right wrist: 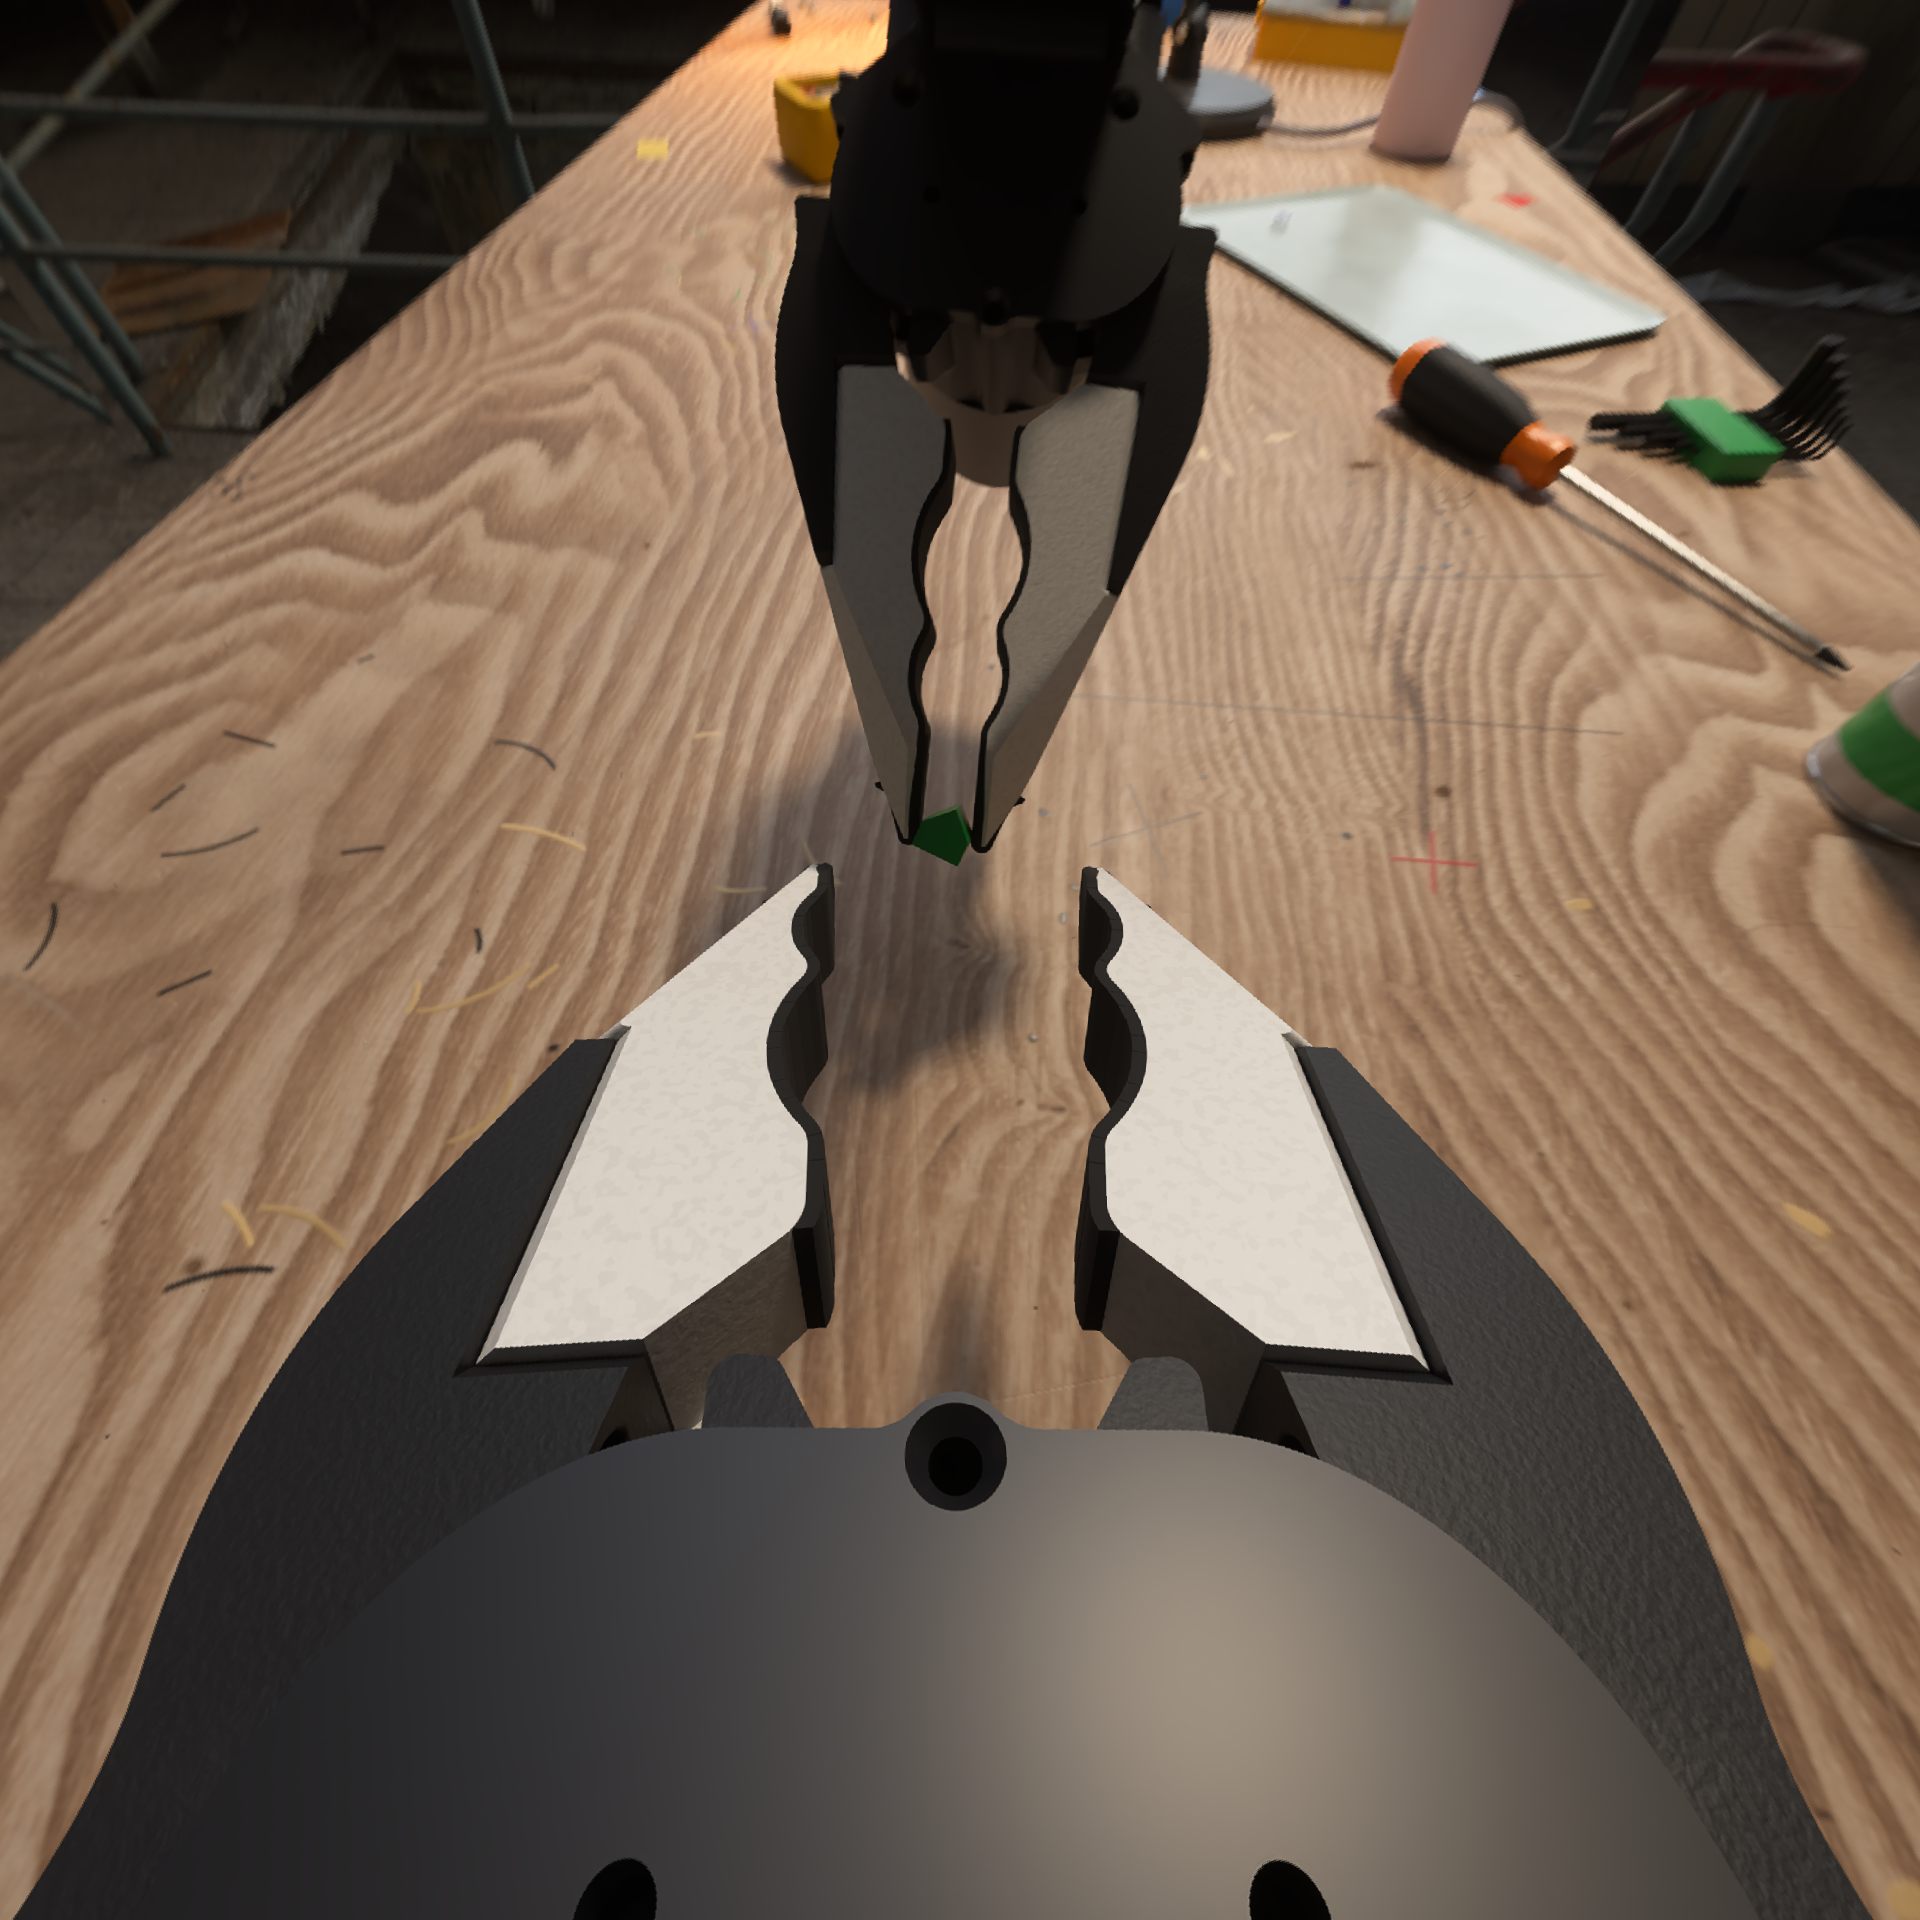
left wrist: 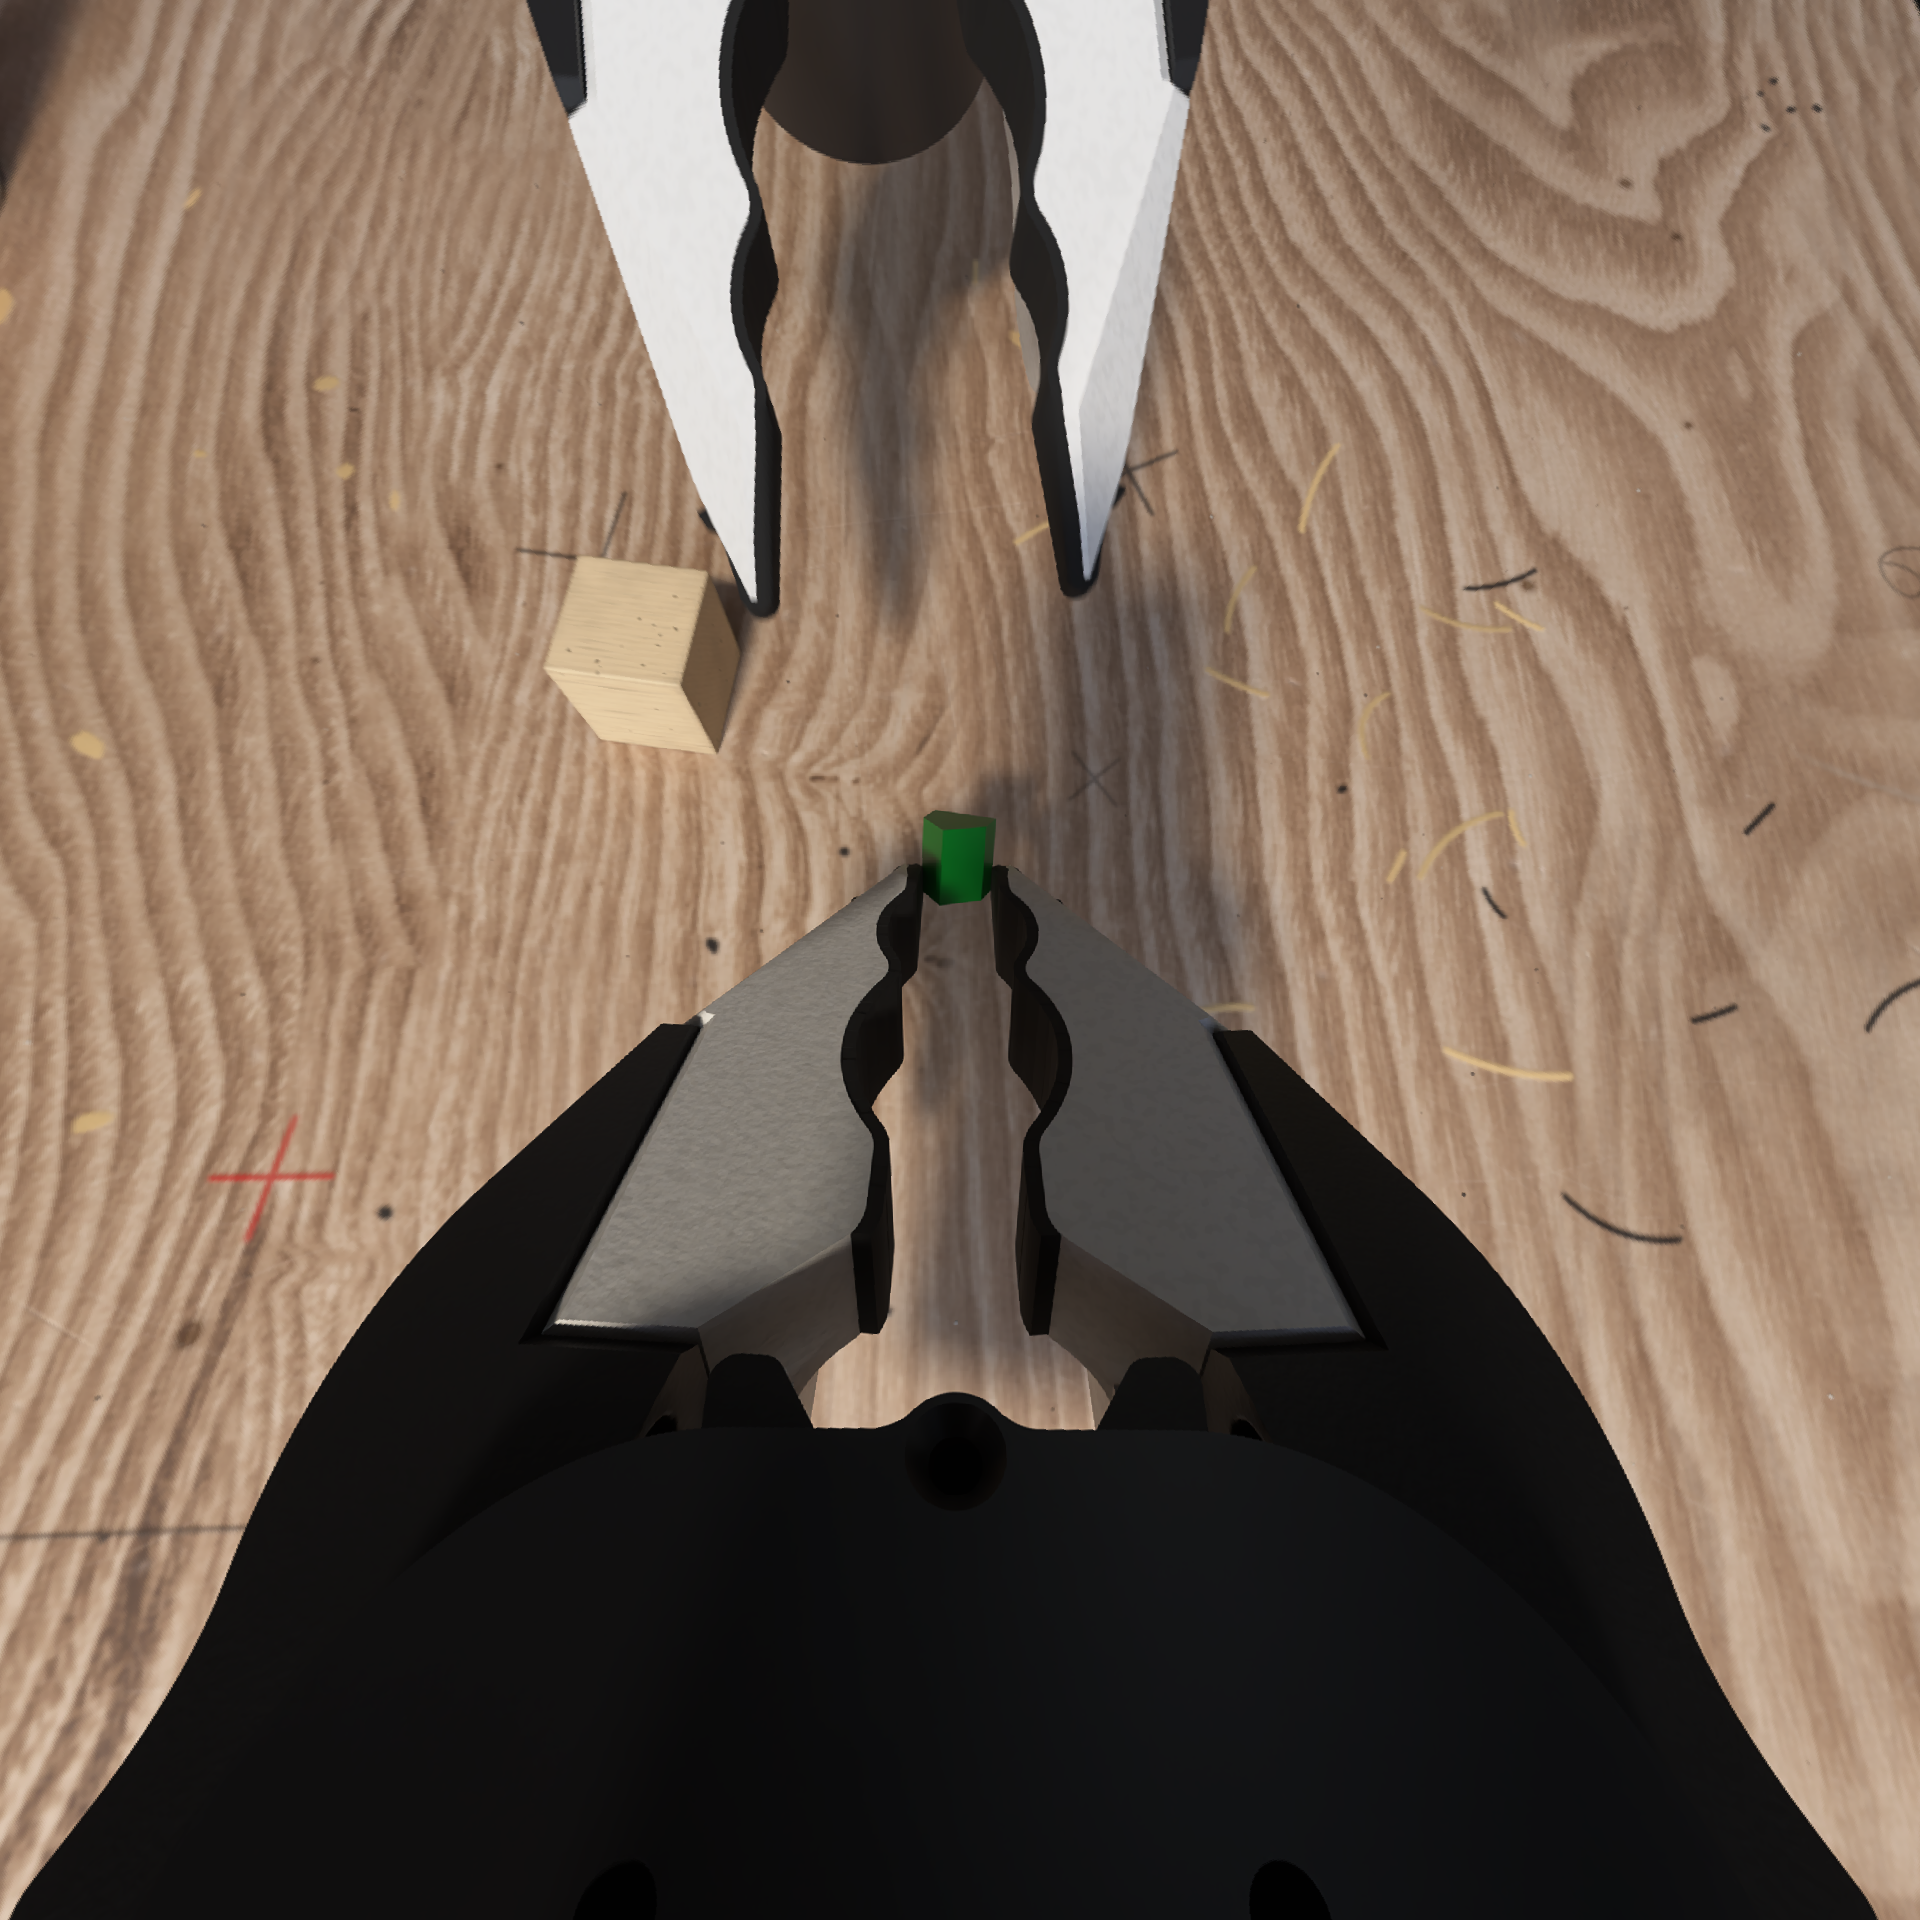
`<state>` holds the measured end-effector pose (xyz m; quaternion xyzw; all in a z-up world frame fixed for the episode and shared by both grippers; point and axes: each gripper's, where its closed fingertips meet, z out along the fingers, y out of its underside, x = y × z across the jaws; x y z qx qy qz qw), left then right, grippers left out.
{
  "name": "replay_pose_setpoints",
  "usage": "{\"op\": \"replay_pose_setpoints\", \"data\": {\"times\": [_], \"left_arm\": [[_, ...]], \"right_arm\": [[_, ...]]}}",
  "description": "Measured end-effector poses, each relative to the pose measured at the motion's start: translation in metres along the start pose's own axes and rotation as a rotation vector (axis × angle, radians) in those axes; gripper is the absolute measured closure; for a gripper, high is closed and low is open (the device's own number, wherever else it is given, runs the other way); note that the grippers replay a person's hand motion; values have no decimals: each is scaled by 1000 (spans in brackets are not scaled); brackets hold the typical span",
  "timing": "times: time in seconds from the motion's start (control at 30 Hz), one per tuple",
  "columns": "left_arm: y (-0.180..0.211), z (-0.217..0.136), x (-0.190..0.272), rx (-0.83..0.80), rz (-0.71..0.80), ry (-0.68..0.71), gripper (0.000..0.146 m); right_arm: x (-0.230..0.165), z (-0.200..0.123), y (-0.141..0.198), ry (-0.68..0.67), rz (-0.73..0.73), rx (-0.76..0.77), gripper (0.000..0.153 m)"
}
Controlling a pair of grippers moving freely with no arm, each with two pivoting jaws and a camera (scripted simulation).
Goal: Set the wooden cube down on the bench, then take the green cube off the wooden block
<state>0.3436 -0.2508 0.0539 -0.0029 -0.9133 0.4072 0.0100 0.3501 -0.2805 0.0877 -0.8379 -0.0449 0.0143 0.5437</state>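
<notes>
My left gripper (left wrist: pixel 954 878) is shut on a small green cube (left wrist: pixel 958 858) held at its fingertips, above the wooden bench (left wrist: pixel 312 935). The same gripper (right wrist: pixel 943 831) and green cube (right wrist: pixel 942 835) show in the right wrist view, pointing down toward me. A pale wooden cube (left wrist: pixel 644 652) lies on the bench to the left, beside the tip of the right gripper's finger. My right gripper (right wrist: pixel 954 883) is open and empty, facing the left gripper; it also shows at the top of the left wrist view (left wrist: pixel 920 592).
On the bench at the right lie a screwdriver (right wrist: pixel 1507 426) with an orange and black handle, a green hex-key set (right wrist: pixel 1725 431), a glass-like flat panel (right wrist: pixel 1423 270) and a green-banded roll (right wrist: pixel 1881 769). A yellow box (right wrist: pixel 805 120) and a pink cylinder (right wrist: pixel 1439 73) stand at the far end.
</notes>
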Motion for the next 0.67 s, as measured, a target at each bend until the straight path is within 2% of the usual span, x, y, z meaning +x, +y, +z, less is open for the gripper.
{"op": "replay_pose_setpoints", "data": {"times": [0.1,0.3,0.5,0.6,0.67], "left_arm": [[5,5,4,-16,6,10,133],[4,8,11,-4,36,32,133],[-2,5,19,19,56,32,133],[-4,4,23,32,49,43,133],[-4,5,23,36,41,47,133]], "right_arm": [[-7,12,9,-20,-25,-54,105],[-6,18,18,23,-93,-121,117],[-15,25,22,-38,-55,-139,118],[-21,30,23,-59,-73,-145,129],[-20,30,23,-50,-81,-147,129]]}}
